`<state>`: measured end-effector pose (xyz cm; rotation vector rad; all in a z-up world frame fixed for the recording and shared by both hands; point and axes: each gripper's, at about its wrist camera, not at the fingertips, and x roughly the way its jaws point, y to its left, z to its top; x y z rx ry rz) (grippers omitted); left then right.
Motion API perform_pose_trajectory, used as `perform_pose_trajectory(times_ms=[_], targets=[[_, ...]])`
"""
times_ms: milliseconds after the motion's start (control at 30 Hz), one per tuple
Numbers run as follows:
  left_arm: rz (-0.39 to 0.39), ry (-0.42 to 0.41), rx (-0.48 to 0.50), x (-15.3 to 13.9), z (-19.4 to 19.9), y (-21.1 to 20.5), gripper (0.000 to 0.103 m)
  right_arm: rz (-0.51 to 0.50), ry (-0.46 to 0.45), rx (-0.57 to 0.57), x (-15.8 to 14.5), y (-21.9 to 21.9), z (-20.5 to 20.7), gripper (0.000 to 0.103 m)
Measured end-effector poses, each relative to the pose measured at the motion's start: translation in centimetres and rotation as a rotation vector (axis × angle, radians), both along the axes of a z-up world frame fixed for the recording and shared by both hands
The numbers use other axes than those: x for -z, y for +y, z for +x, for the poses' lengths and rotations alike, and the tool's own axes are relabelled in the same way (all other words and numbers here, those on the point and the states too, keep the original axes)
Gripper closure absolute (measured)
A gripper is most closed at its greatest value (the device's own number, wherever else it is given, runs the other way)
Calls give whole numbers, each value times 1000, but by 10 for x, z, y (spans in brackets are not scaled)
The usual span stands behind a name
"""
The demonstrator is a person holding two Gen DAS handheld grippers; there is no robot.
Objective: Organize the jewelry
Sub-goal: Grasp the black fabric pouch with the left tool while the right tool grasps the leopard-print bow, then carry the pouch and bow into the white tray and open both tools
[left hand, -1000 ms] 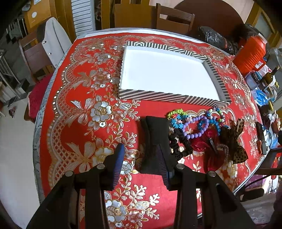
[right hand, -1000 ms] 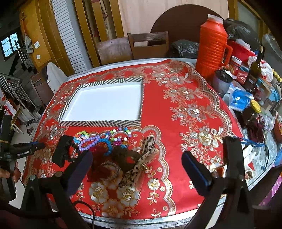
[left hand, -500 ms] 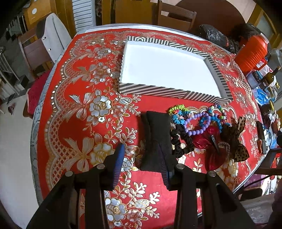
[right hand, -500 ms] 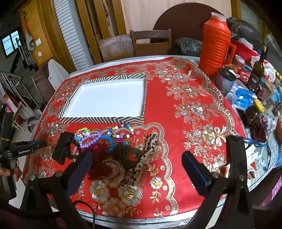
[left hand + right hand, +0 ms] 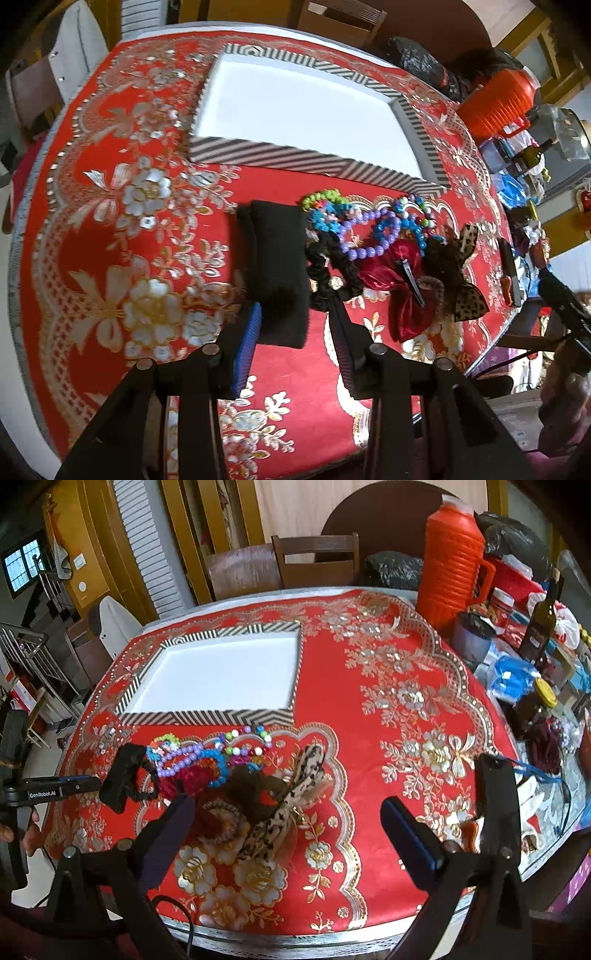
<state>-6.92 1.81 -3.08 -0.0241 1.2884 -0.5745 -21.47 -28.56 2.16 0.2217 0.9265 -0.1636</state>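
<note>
Red cloth with gold and silver flowers covers the round bench (image 5: 388,686), and on it sits a shallow striped tray (image 5: 266,153) with a bare white floor — the landmark for all that follows. Just in front of the tray's near wall lies the jewelry heap: a green bead bracelet (image 5: 325,195), a purple bead bracelet (image 5: 364,236) and blue beads tangled together, a black scrunchie (image 5: 328,280), a red satin bow (image 5: 399,291) with a dark clip on it, and a leopard-print bow (image 5: 461,273) at the end of the heap farthest from the black pouch. That black pouch (image 5: 275,266) lies in front of the tray too, touching the scrunchie.

The left tongs (image 5: 295,325) stand partly open, straddling the pouch's near end; whether the pads press it I cannot tell. The right tongs (image 5: 288,812) gape wide and empty above the cloth, in front of the heap, well apart from the tray. An orange ribbed jug (image 5: 452,554) stands beyond the tray's far right corner.
</note>
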Motion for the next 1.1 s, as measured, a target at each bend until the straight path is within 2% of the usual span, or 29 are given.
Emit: perform_pose_trajectory(times_ms=[200,300,400,533,633,800,867,1000,1033,1067,1100], targets=[[50,6,26,12,5,-10,83,27,31,14,15,-6,0,1],[100,-26,12,13,7,-10,83,51,36,19,21,-10,0,1],[103,-51,-14,9,11,-4,83,72,46,30,27,-15,4,1],[91,-13,-19,16,16,-3,77,121,64,29,41,-21,15,2],[111,-11,-5,21,15,-9,77,169,98,17,59,-23,27,20],[150,4,5,30,19,-13,76,203,120,13,78,-23,42,26],[165,17,-1,34,22,-14,76,180,131,21,83,-24,48,35],[169,15,-11,37,23,-16,76,182,161,-4,94,-21,61,46],[175,6,-7,37,22,-17,76,167,163,-11,96,-19,63,53],[183,-2,0,37,21,-20,77,155,169,-19,99,-16,65,65],[182,-9,7,38,19,-25,81,142,182,-31,102,-13,68,72]])
